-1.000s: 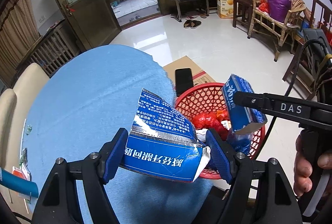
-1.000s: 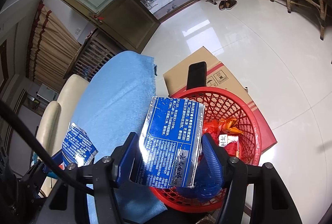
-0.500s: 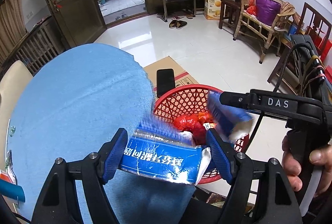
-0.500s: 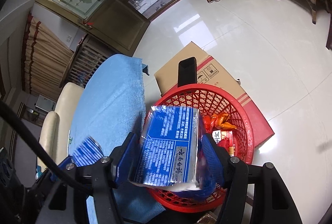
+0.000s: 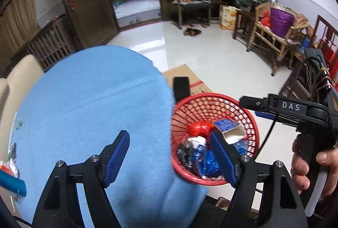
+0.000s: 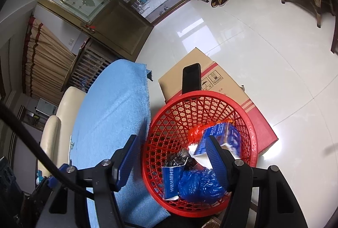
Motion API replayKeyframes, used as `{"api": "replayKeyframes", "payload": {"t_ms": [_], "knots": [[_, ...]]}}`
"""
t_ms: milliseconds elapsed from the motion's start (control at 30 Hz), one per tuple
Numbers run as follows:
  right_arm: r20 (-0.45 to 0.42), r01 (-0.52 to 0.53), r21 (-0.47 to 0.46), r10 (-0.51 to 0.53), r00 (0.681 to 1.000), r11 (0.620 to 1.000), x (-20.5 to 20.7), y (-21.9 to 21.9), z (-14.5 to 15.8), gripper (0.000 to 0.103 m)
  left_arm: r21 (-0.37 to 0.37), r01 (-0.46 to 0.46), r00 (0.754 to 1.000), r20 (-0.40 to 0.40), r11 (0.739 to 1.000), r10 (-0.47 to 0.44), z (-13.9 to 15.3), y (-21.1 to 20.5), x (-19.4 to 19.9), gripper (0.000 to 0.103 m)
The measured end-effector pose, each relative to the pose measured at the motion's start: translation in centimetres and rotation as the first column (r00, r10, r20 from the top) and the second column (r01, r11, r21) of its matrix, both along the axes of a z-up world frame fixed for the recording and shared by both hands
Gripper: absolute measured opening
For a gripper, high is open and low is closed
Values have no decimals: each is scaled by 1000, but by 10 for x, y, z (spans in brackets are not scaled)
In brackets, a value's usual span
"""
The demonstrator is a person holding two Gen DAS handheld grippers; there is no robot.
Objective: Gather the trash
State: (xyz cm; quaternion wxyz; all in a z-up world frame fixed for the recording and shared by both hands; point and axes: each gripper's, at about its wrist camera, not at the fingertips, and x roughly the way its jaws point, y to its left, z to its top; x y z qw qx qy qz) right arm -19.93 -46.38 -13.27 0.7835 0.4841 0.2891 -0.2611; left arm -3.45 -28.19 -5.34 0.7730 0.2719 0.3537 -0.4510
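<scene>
Two hand-held grippers hang with nothing in them over a red mesh basket point(image 6: 243, 114) that stands on a cardboard box point(image 6: 221, 82) just off the edge of a blue-clothed table point(image 5: 88, 101). The left gripper point(image 5: 169, 156) has its jaws parted and bare, half over the table's edge and half over the basket's rim. The right gripper point(image 6: 171, 154) is likewise released, nothing between its pads. The trash lies inside the basket: a torn blue carton point(image 6: 224, 137) against the far wall, a second blue carton piece point(image 6: 170, 182), a crumpled blue bag point(image 6: 200, 185) and red wrappers point(image 5: 199, 128).

The risk, as judged from here, is the basket itself. It appears to sit near the corner of the box, and a finger pulled back carelessly across the rim could tip it and spill the load onto the floor. The right gripper's cable point(image 5: 266, 137) also trails just beside the rim and could snag it.

The left wrist view alone shows the person's hand point(image 5: 310, 162) on the right gripper's grip, plus a few scraps point(image 5: 12, 156) at the table's left edge, too blurred to tell whether they are trash. The right wrist view alone looks down to the basket floor and shows a dark phone point(image 6: 191, 78) lying on the box.
</scene>
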Motion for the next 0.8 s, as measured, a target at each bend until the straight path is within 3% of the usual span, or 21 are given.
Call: {"api": "replayKeyframes", "payload": {"t_ms": [233, 400, 800], "knots": [[-18, -52, -84, 51, 999, 995, 13, 19, 16, 69, -70, -104, 990, 93, 992, 110, 26, 32, 13, 83], [-30, -95, -170, 91, 995, 981, 23, 35, 34, 69, -104, -186, 967, 157, 977, 201, 40, 54, 23, 84], [-63, -238, -385, 232, 971, 892, 60, 99, 81, 69, -162, -353, 905, 192, 922, 380, 61, 114, 48, 84]]}}
